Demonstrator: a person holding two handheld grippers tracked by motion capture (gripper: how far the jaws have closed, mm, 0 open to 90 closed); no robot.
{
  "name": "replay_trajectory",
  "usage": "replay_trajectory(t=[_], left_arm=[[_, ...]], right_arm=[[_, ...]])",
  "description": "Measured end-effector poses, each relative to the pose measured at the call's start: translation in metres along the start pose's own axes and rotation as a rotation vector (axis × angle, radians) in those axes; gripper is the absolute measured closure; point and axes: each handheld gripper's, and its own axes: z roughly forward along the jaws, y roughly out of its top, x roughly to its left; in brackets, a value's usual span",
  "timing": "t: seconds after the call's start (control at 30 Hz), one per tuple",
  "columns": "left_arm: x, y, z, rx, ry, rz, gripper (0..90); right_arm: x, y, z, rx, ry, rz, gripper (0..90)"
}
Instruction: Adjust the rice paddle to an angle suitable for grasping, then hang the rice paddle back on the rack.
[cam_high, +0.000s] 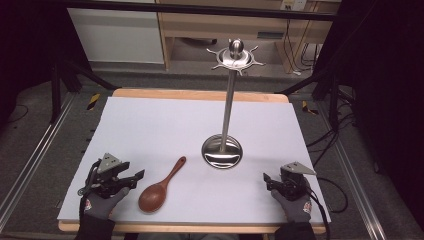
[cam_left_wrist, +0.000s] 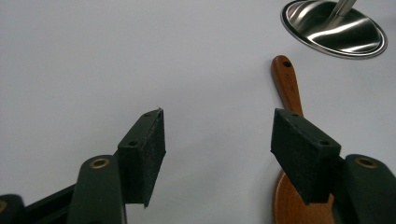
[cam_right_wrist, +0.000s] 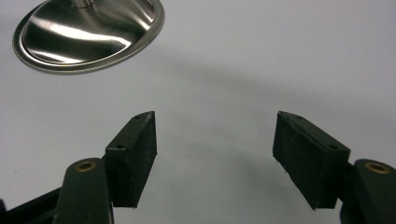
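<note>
A brown wooden spoon lies on the white table sheet, bowl toward me and handle slanting up to the right. In the left gripper view the spoon runs up past the right jaw. My left gripper rests on the sheet just left of the spoon's bowl, jaws open and empty. A steel hanging stand rises from its round base in the middle of the table. My right gripper sits at the near right, open with nothing between its jaws, the stand's base ahead to its left.
The white sheet covers a wooden table top. The stand's hooked crown stands high above the table's far half. Black frame bars and cables lie on the floor around the table.
</note>
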Motion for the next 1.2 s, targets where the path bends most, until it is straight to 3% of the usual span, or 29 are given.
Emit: replay_trajectory(t=[0.6, 0.77, 1.2], left_arm=[[-0.015, 0.028, 0.001, 0.008, -0.049, 0.055, 35.0], [-0.021, 0.038, 0.006, 0.029, -0.065, 0.080, 35.0], [-0.031, 0.055, 0.015, 0.058, -0.071, 0.116, 35.6]], right_arm=[[0.002, -0.001, -0.002, -0.007, -0.003, 0.003, 33.3], [0.001, 0.000, -0.003, -0.011, -0.006, 0.002, 33.5], [0.001, -0.001, -0.004, -0.014, -0.007, 0.003, 34.7]])
